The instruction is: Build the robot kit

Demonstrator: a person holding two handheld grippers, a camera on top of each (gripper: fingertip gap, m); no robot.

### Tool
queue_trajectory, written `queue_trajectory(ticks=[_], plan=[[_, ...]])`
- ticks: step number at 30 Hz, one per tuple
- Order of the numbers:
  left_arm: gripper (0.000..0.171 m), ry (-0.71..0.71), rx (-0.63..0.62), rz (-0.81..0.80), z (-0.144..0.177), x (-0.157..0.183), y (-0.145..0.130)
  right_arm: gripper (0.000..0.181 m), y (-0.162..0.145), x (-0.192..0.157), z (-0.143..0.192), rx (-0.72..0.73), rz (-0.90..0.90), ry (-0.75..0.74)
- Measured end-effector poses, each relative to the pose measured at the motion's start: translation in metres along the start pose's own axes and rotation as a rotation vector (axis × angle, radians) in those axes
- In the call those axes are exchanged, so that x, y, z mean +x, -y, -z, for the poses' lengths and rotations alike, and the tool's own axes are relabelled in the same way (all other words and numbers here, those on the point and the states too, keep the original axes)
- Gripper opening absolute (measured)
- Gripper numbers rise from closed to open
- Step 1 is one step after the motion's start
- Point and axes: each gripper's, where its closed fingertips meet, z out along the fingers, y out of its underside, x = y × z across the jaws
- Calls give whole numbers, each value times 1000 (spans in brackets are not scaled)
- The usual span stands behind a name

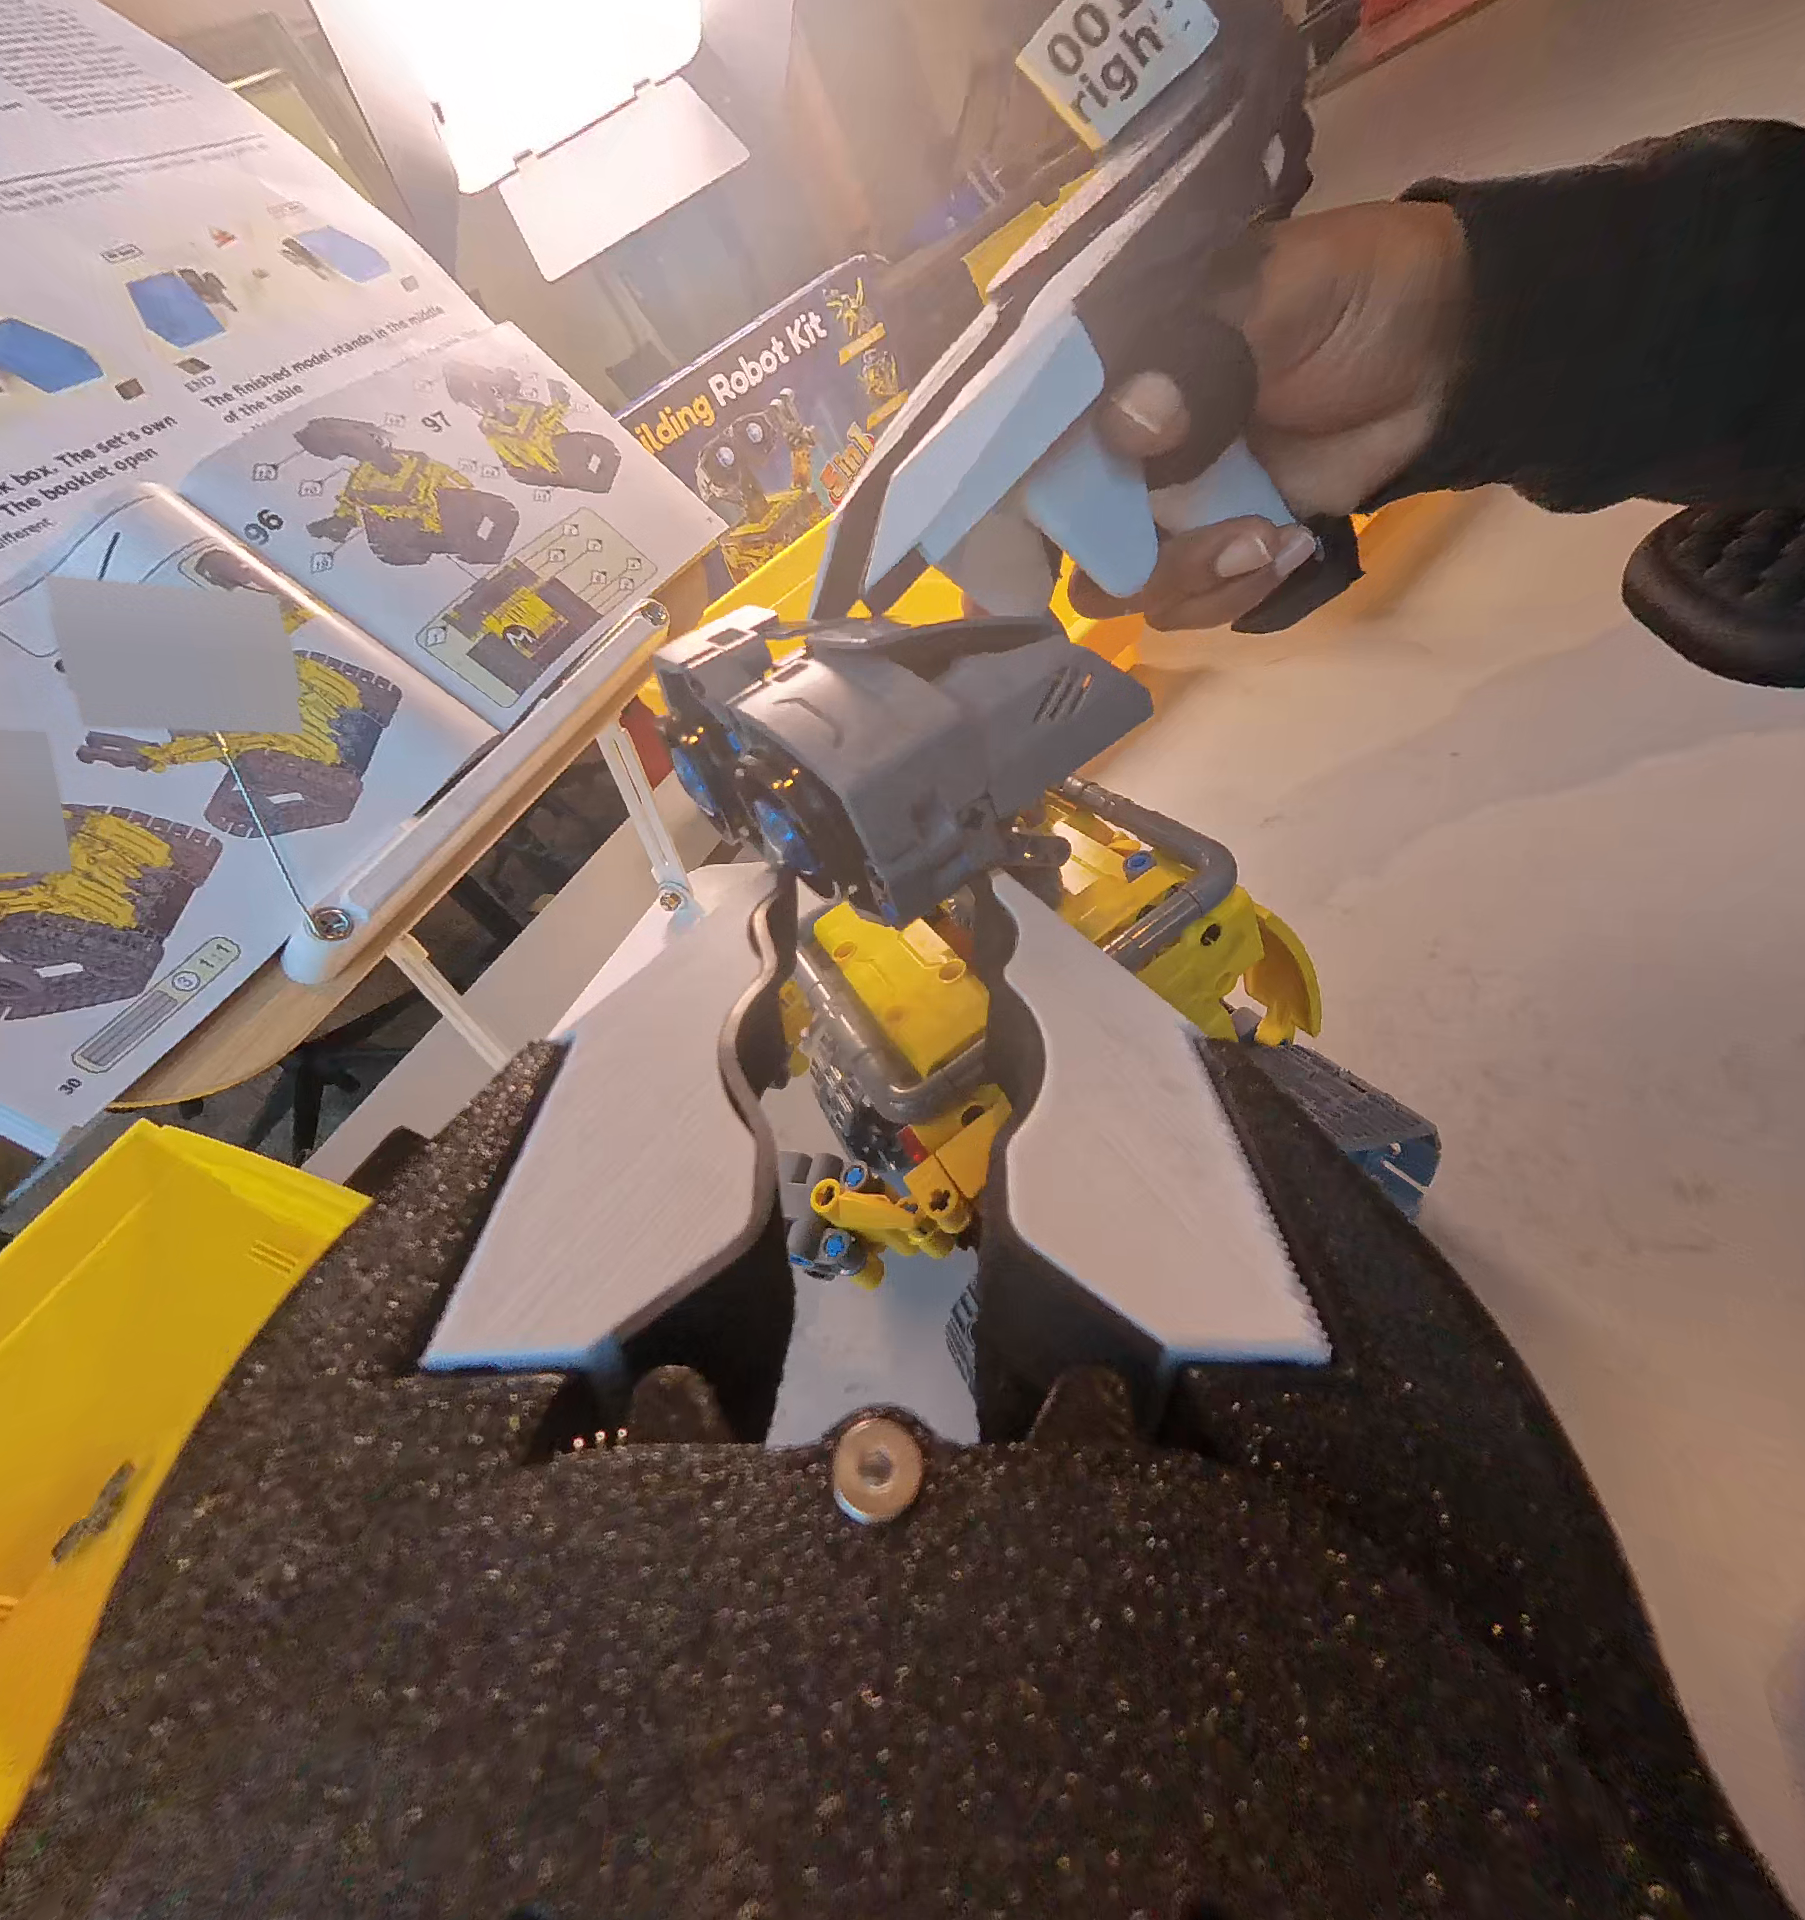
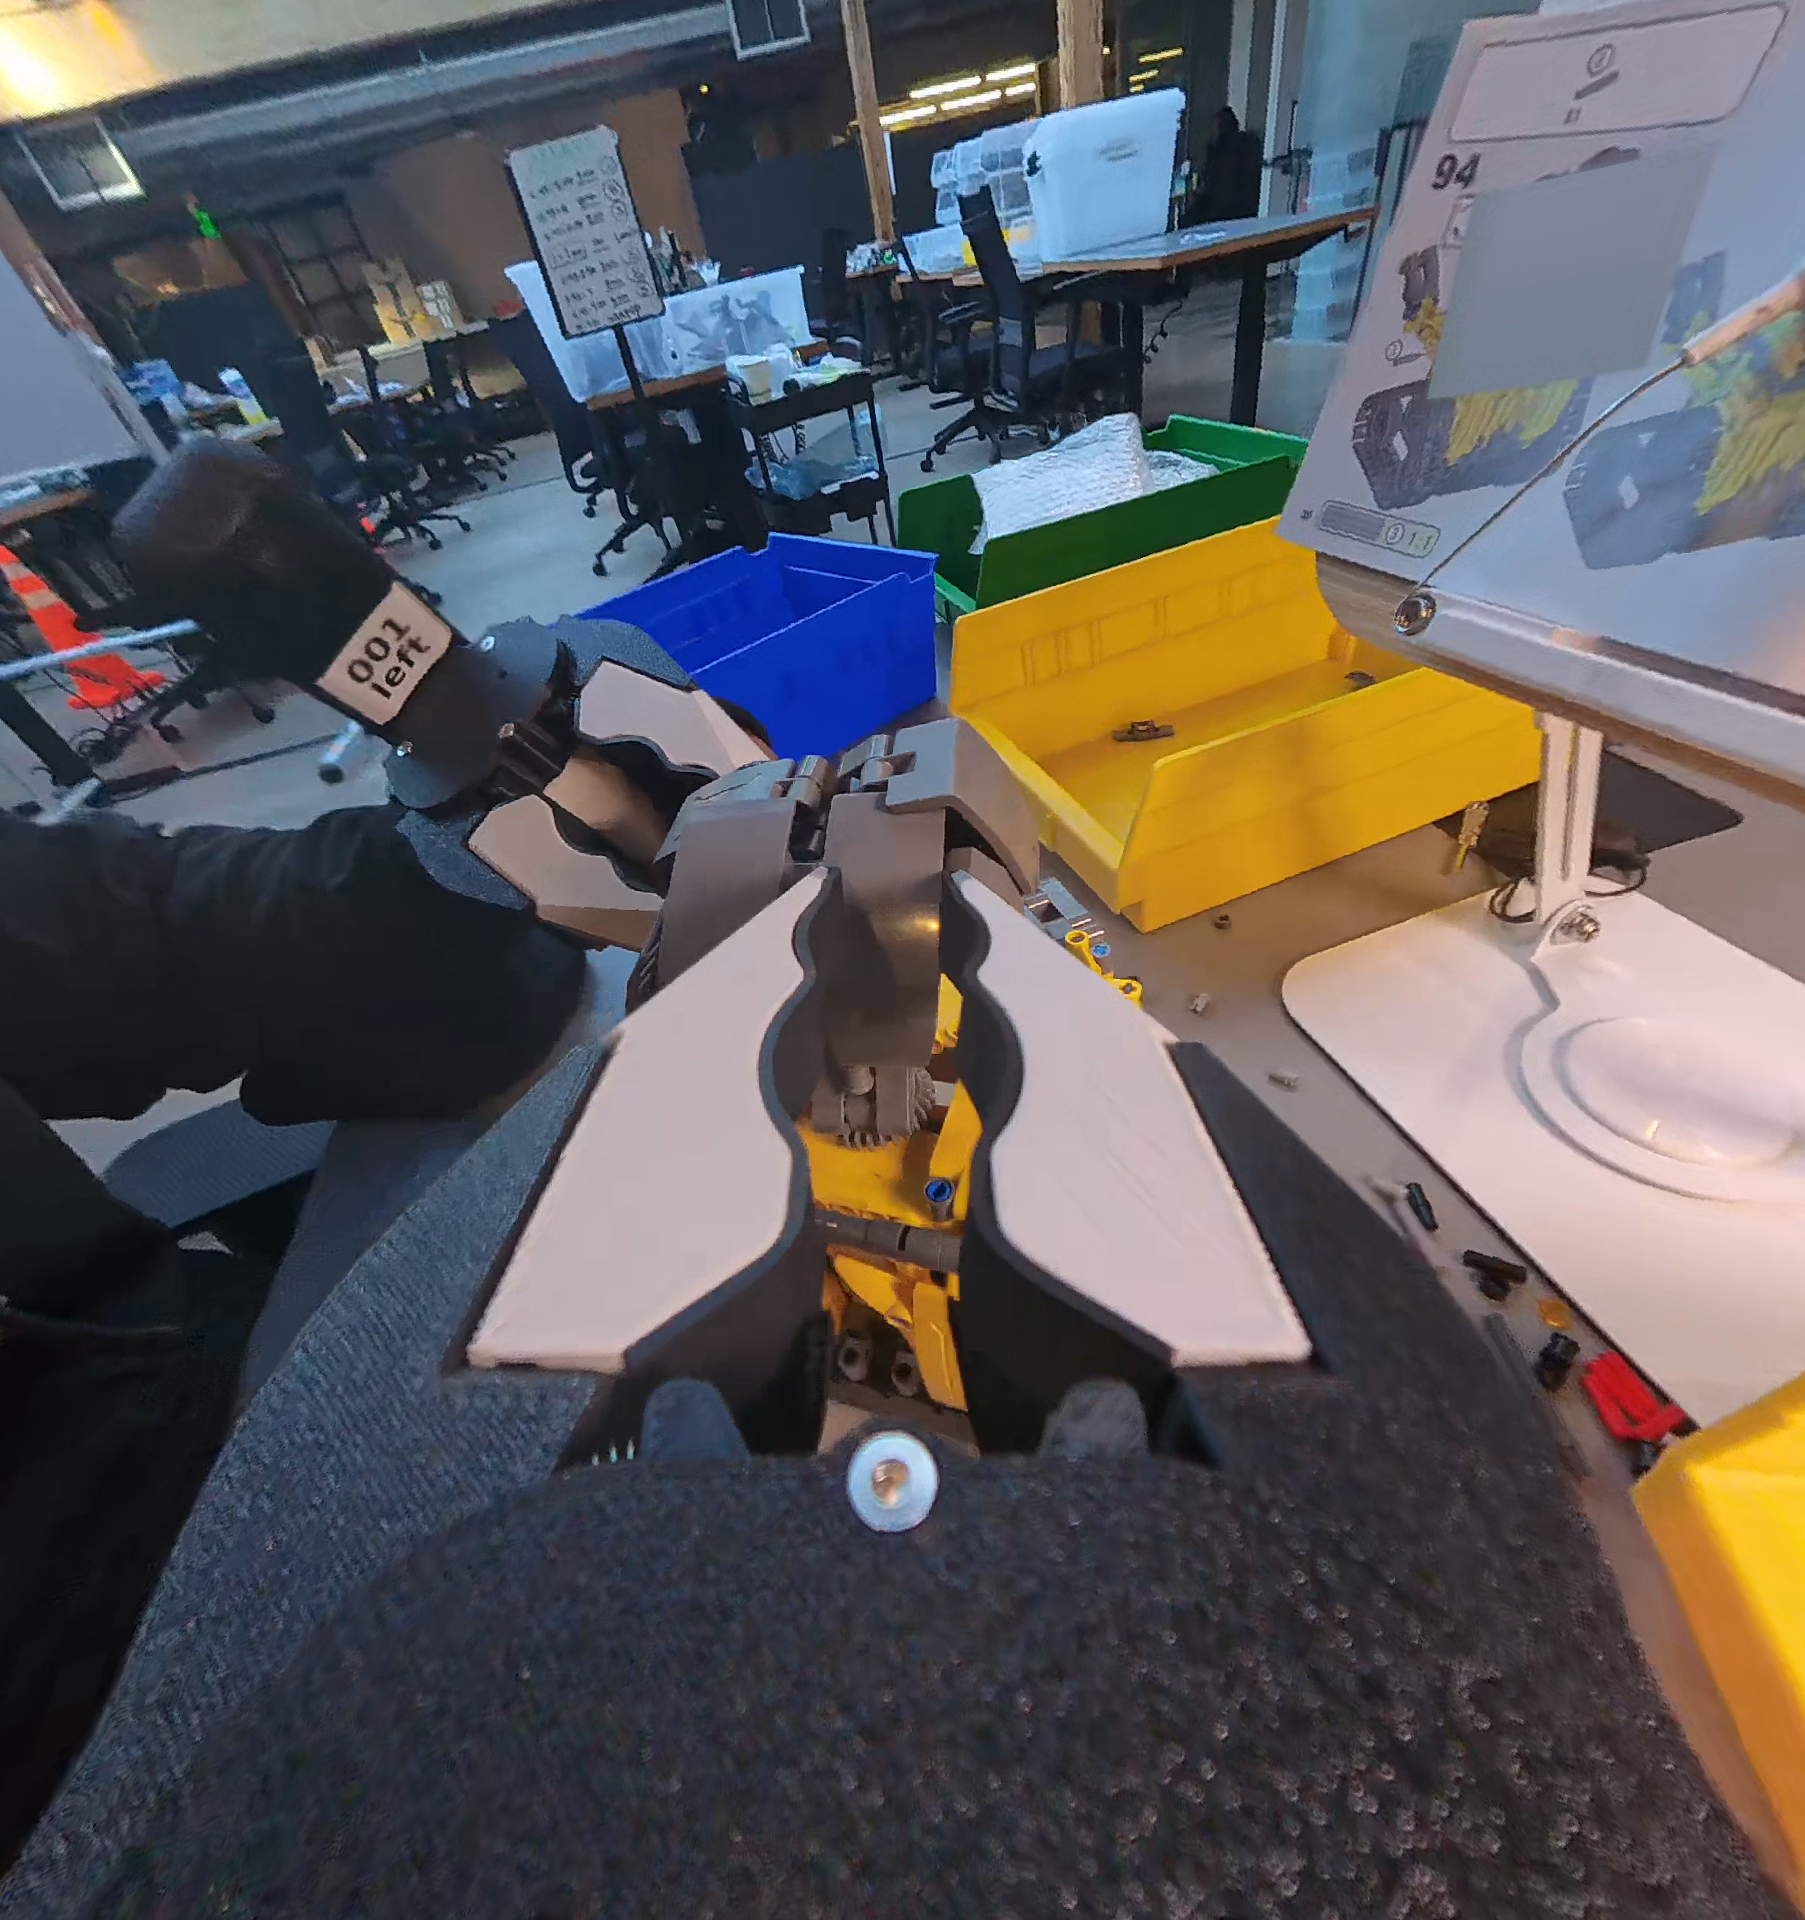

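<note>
Both grippers on the yellow-and-grey brick robot model (image 1: pixel 908 997), which stands on the white table (image 1: pixel 1500 935).

L gripper (image 1: pixel 882 914): jaws narrowed around model's neck just under the grey head (image 1: pixel 877 748), seemingly clamped; contact partly hidden. R gripper (image 2: pixel 882 904): jaws nearly closed on grey head's rear panel from above. Instruction booklet (image 1: pixel 254 623) on stand at left, yellow bin (image 2: pixel 1241 748) w/ blue bin (image 2: pixel 804 634) beyond.
</note>
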Motion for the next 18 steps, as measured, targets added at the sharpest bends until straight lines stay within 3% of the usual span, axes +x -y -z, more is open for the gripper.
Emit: queue_trajectory(ticks=[4,9,15,18], plan=[[27,15,-21,55,0,-4,-8,11,0,-3,4,1,111,-15],[22,29,-2,104,-1,-12,-8,12,0,6,6,17,63,-47],[22,12,22,145,11,-16,-10,31,-4,10,28,-45,99,-99],[21,-9,80,172,23,-20,-1,46,-25,7,34,-116,74,-113]])
